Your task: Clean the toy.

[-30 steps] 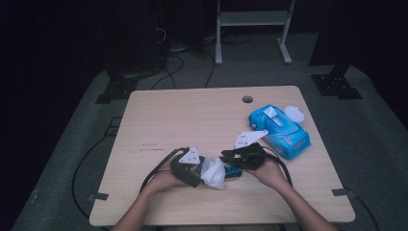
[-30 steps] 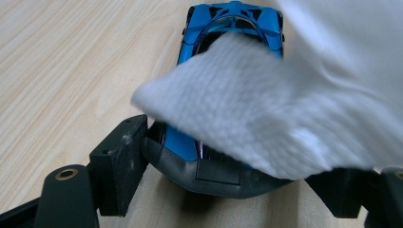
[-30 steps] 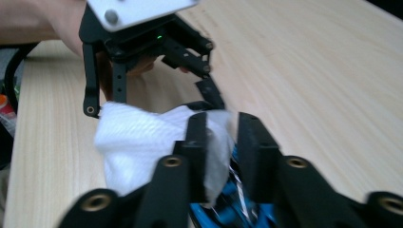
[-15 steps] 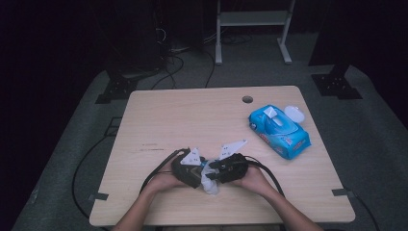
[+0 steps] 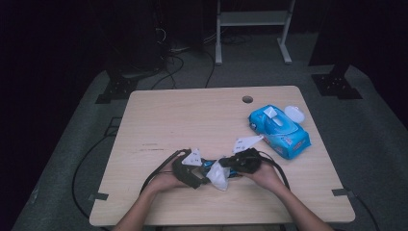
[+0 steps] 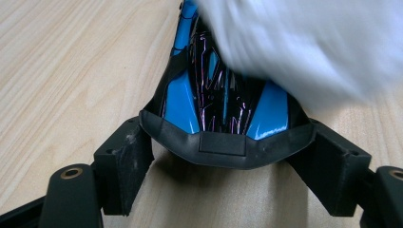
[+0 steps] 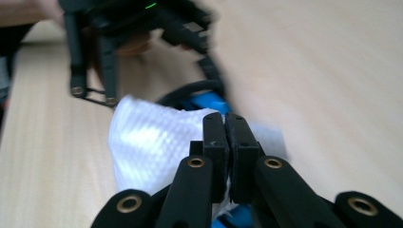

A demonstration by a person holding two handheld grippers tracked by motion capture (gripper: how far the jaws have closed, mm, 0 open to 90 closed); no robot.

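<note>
On the near part of the table my left gripper is shut on a glossy blue and black object, one jaw against each side of its black rim. A white wipe lies bunched over the far end of that object. My right gripper meets it from the right. In the right gripper view its jaws have just been closing and stand pressed together on the wipe, with the blue object showing behind it.
A blue pack of wipes with its white lid flipped open lies at the right of the wooden table. A cable hole sits near the far edge. Black cables trail from both grippers toward the near edge.
The right gripper came down from near the wipes pack to the wipe beside the left gripper. The left gripper and the blue object stayed put.
</note>
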